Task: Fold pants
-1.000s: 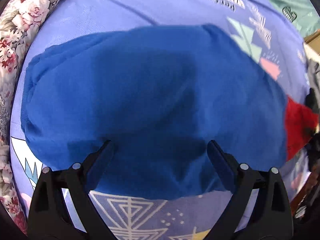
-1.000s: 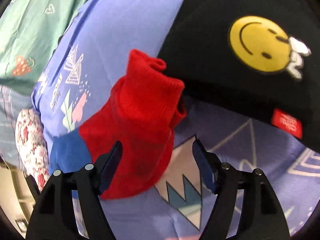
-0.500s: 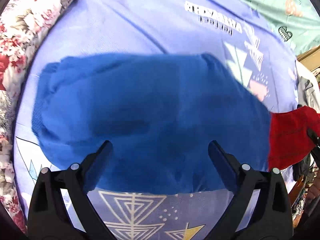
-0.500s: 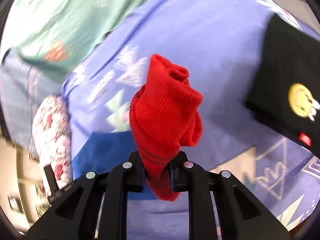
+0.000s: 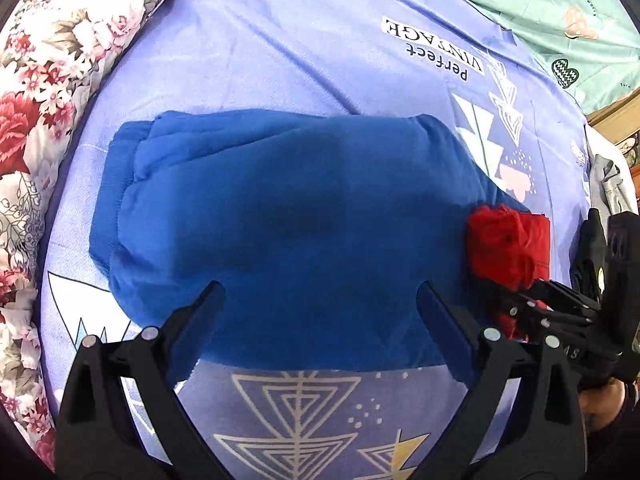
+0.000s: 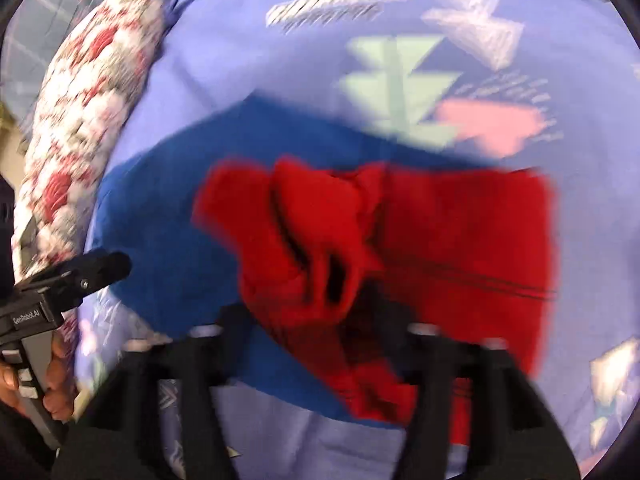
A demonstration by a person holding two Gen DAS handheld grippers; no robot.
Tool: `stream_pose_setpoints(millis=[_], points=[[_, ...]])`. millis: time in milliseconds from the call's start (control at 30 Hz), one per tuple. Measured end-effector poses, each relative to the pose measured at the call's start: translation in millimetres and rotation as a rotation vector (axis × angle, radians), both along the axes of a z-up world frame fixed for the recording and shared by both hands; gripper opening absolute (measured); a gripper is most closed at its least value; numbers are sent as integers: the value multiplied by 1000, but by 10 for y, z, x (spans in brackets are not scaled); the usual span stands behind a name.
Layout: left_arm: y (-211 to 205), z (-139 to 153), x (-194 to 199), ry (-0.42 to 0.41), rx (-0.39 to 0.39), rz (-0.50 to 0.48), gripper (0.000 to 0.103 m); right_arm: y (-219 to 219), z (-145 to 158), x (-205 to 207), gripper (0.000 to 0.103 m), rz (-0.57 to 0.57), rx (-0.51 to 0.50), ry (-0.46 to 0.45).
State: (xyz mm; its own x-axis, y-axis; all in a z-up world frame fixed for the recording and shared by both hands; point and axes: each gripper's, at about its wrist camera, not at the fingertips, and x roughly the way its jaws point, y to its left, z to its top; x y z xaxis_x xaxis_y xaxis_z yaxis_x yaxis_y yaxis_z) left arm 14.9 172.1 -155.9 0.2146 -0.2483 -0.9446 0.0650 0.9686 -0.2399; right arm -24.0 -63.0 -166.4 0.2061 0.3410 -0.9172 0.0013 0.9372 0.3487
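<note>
The pants are blue with a red cuffed end. The folded blue part [image 5: 288, 232] lies on the purple printed sheet [image 5: 280, 56]. My left gripper [image 5: 318, 300] is open and empty, its fingers hovering over the near edge of the blue part. The bunched red end [image 5: 504, 240] lies over the blue part's right side. My right gripper [image 5: 520, 308] is there, gripping the red fabric. The right wrist view is blurred: the red end [image 6: 360, 240] sits over the blue part [image 6: 168, 216], bunched between my right gripper [image 6: 316, 332], whose fingers look partly spread.
A floral quilt [image 5: 48, 100] runs along the left edge of the sheet. A mint green blanket [image 5: 560, 8] lies at the far right. Grey cloth [image 5: 608, 188] sits past the sheet's right edge. My left gripper shows at the left of the right wrist view [image 6: 80, 276].
My right gripper closed on the red end, lifted it and carried it left onto the blue part. The left gripper drew back a little and stayed open.
</note>
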Motion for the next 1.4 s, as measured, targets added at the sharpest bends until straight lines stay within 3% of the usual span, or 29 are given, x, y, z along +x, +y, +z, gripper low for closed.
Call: stream_pose_setpoints(millis=[33,133,167,233,267,300,333,400,567,733,833,1000,1067,1133,1400], points=[[7,5,4,-1,-3,0,97,6,22,9,70,1,12,-1],[42,43,9,-13,-18,6,97,-222,193,-4,71,-38,193,2],[49,54,13,-16,-25,8,97,-391,288,-24,71,-67,289,-13],[51,85,33,-20,-41,12,97,-661,411,-61,70,-122,385,-53],[33,101,48,-22,-50,13,97,-860,462,-80,62,-169,383,-75],[-7,121,70,-26,-63,7,97,-961,475,-72,40,-196,350,-79],[-50,132,84,-27,-68,-3,97,-1122,439,-56,34,-246,290,-65],[-185,155,116,-26,-66,-36,97,-1344,311,-17,26,-327,257,-33],[-656,241,158,-39,-88,-151,97,-1361,-108,208,19,-371,155,27],[-1066,285,182,-60,-85,-243,97,-1270,132,103,25,-335,148,-14],[-1186,299,178,-59,-110,-271,97,-1265,318,-191,36,-305,95,-14],[-1272,169,144,-9,-96,-304,97,-1225,138,-591,40,-212,43,76],[-1312,28,134,30,-23,-324,97,-1247,-26,-697,45,-198,-27,126],[-1289,-82,121,35,65,-320,97,-1312,-22,-741,46,-215,-2,123],[-912,-197,194,65,127,-218,97,-1355,223,-686,48,-240,41,22]])
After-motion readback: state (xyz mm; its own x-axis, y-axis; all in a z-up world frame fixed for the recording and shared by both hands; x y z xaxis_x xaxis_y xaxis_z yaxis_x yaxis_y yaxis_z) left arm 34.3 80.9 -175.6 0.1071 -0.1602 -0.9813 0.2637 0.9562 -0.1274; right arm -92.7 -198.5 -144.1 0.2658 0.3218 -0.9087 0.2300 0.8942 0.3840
